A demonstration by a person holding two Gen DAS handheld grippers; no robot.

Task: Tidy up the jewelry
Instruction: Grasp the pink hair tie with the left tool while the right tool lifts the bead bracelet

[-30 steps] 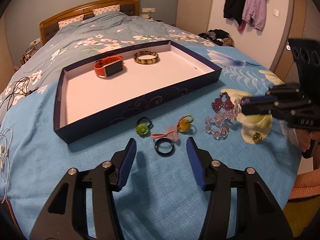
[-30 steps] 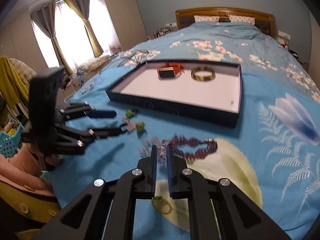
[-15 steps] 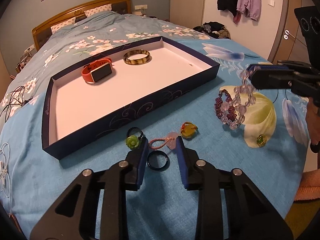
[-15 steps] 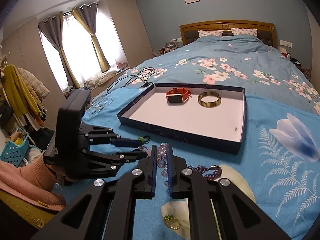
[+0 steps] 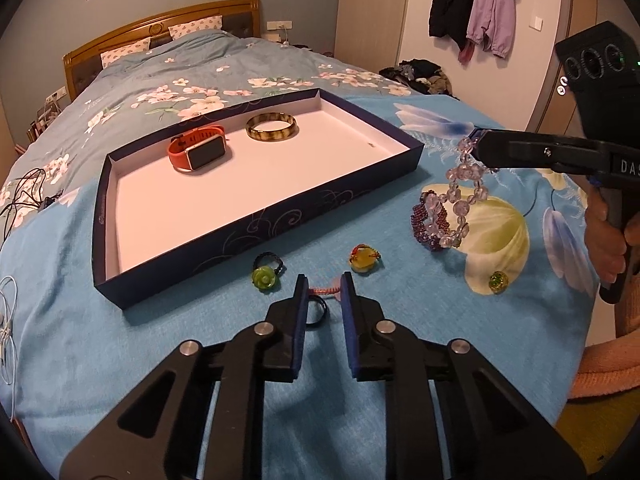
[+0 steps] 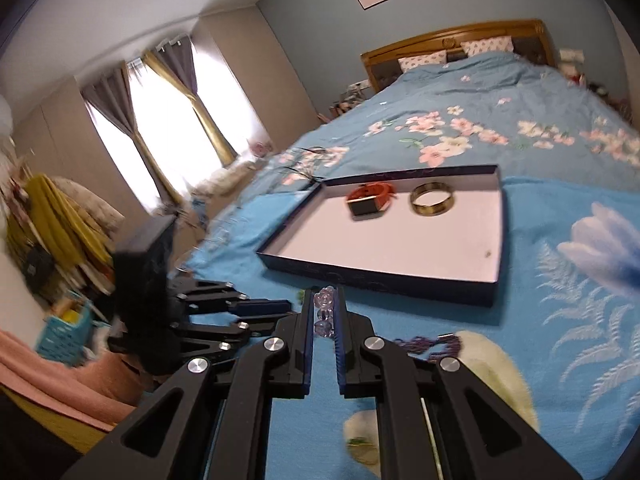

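Inside the box (image 5: 256, 216) lie only a watch (image 5: 197, 153) and a bangle (image 5: 271, 127). Right tongs (image 6: 323, 312) pinch the clear bead bracelet (image 5: 460, 196) in the air. Left tongs (image 5: 323, 292), part open, straddle a black ring (image 5: 317, 309). Other rings wait outside.

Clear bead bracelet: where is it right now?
In the left wrist view the clear bead bracelet hangs from the shut right gripper, above the purple bracelet, right of the tray.
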